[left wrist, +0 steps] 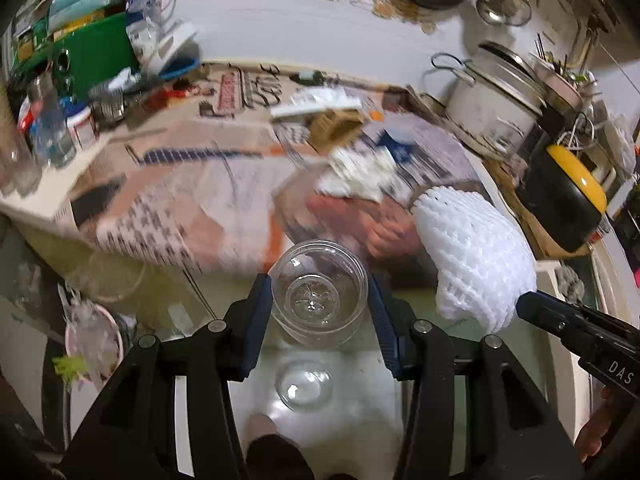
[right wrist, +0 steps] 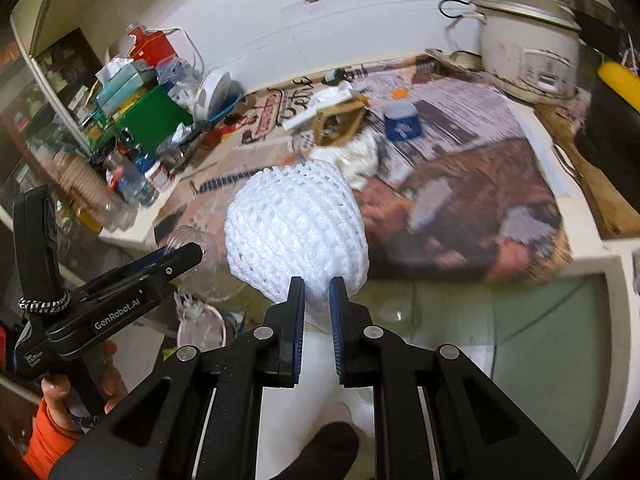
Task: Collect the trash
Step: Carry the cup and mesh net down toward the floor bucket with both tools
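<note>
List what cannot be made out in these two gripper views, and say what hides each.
- Newspaper text, left view: motion blur.
- Crumpled tissue, right view: partly behind the white foam net.
- Clear plastic cup, left view: its sides are covered by the left gripper fingers.
- Rice cooker, right view: top cut off by the frame edge.

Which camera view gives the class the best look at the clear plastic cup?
The left wrist view: the clear plastic cup sits centred between the left tool, open mouth facing the camera. The right wrist view shows only a blurred part of it behind that tool.
</note>
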### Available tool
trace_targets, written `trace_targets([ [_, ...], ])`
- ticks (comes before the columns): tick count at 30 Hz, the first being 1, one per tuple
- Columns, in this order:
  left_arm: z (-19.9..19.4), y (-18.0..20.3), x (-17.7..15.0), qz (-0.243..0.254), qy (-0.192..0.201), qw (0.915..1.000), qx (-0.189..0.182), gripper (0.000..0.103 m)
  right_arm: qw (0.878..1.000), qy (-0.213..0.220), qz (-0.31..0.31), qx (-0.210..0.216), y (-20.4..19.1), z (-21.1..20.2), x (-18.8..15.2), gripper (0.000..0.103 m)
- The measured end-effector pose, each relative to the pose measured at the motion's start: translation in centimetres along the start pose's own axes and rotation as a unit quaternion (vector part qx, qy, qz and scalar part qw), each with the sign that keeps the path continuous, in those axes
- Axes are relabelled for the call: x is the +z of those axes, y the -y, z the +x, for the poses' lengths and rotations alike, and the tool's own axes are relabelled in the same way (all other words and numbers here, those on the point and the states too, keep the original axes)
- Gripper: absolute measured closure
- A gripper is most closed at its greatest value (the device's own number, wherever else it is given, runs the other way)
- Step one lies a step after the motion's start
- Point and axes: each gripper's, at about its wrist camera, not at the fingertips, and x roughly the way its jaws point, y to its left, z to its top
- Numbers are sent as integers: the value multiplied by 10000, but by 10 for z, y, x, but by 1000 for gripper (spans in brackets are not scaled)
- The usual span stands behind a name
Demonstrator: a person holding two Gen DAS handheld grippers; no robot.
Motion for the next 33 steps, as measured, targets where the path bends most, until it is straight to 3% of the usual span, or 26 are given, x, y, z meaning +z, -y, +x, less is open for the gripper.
trace_targets([
  [8,25,41,-65,-235,-464,9986,-78,55,9993,-372,-67,-60,38,-1,-43,91],
  [15,84,33,-118,-199,-1192,9926,-73,55,9965,-791,212,-135,64,35,-84,91],
  [21,158,2,-165,-160,-1734,9846,-179,55,9907,-1148,654,-317,85,108,-127,91],
  [28,263,-44,-231,-24,-2043,9780,-415,55,9800,-1501,1160,-599,111,220,-198,91],
  [33,332,-77,-283,-300,-2263,9723,-500,55,9704,-1828,1425,-682,138,304,-251,91],
])
